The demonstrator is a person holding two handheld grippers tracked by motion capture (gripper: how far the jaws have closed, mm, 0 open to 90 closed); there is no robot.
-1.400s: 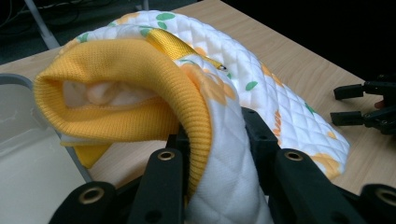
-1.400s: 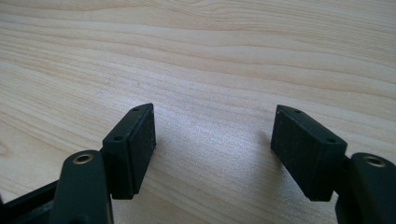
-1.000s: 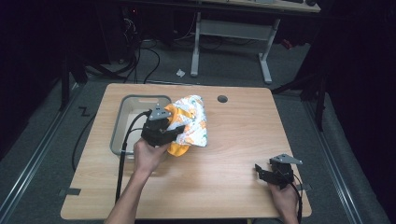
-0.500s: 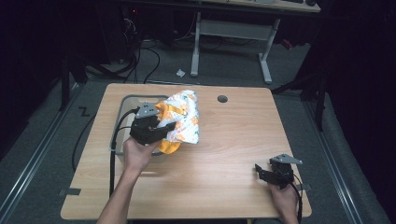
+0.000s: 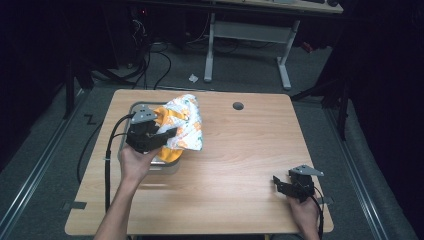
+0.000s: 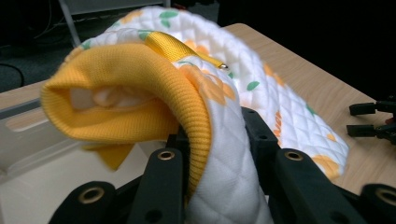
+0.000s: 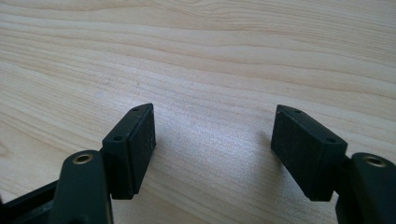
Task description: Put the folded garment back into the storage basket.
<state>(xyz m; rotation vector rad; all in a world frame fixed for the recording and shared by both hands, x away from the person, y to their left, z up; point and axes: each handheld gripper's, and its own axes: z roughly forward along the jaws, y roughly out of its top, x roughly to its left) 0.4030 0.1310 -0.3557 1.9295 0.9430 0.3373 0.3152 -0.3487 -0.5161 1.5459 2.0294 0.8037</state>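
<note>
A quilted white cloth with orange and green print and an orange ribbed edge [image 5: 183,126] hangs bunched over a clear plastic bin [image 5: 131,110] at the table's left. My left gripper [image 5: 159,136] is shut on the cloth [image 6: 210,121], its jaws pinching the folded orange edge above the bin's floor [image 6: 37,186]. My right gripper [image 5: 285,186] rests low near the table's front right corner, open, its pads [image 7: 140,140] wide apart over bare wood with nothing between them. It also shows far right in the left gripper view as the right gripper [image 6: 373,121].
The wooden table [image 5: 240,160] has a round cable hole [image 5: 238,106] near its back edge. A black cable [image 5: 107,150] trails from my left gripper down the table's left side. Beyond the table stand a desk frame [image 5: 245,35] and floor cables.
My left gripper has carried the cloth leftward, from the bin's right edge to above the bin. The right gripper has stayed put.
</note>
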